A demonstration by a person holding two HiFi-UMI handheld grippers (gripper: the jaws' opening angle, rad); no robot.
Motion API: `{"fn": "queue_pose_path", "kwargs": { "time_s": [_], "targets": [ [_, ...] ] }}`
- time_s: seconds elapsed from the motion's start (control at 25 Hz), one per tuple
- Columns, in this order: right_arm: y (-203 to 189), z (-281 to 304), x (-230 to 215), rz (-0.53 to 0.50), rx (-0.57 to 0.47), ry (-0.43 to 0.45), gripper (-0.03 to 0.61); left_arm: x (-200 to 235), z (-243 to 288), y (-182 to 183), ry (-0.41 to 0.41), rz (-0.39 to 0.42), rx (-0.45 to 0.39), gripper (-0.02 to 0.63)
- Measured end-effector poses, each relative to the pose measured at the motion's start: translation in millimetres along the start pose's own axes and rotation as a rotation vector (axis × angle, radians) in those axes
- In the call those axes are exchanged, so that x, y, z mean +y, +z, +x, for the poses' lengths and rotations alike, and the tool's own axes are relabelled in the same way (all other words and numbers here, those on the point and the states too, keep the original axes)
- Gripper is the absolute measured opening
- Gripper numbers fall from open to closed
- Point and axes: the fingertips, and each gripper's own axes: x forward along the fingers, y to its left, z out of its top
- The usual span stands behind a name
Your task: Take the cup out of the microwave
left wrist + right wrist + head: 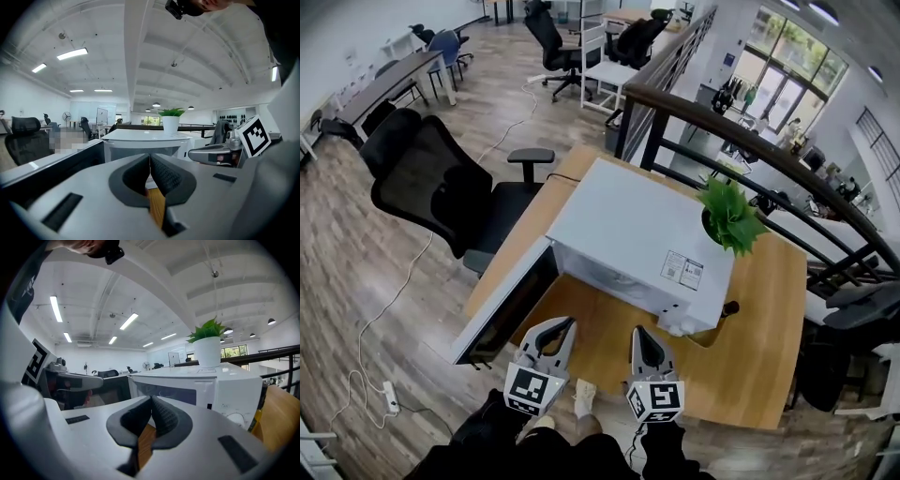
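Head view first: a white microwave (pixel 628 234) sits on a wooden table (pixel 759 347), its door (pixel 502 314) swung open to the left and a potted plant (pixel 731 216) on top. The left gripper (pixel 563 325) and right gripper (pixel 639 336) hover just in front. Left gripper view: jaws clenched together, nothing between them. Right gripper view: same deal, pinched together and empty. The cup is hidden, no view shows inside the microwave.

The microwave (pixel 628 230) casing looks smooth and faintly glossy; the table (pixel 761 361) and floor (pixel 356 281) are matt wood-grain.
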Motion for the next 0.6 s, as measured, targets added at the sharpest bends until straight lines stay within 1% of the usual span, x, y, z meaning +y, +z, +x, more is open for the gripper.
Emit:
{"fn": "queue_pose_path", "kwargs": {
  "time_s": [0.36, 0.48, 0.56, 0.6],
  "targets": [
    [-45.7, 68.0, -25.4, 0.002, 0.083, 0.066, 0.015, 26.6, 49.0, -41.6, 0.061, -0.049, 0.044, 0.025],
    [-54.2, 88.8, -33.3, 0.011, 0.083, 0.062, 0.017, 37.3, 60.0, -48.7, 0.079, -0.056, 0.049, 0.025],
    [-58.6, 101.2, -36.3, 0.021, 0.081, 0.075, 0.017, 42.7, 64.9, -53.1, 0.09, -0.065, 0.051, 0.025],
    [-60.6, 107.3, -35.6, 0.03, 0.083, 0.092, 0.075, 45.3, 66.4, -55.4, 0.096, -0.069, 0.053, 0.025]
  ]
}}
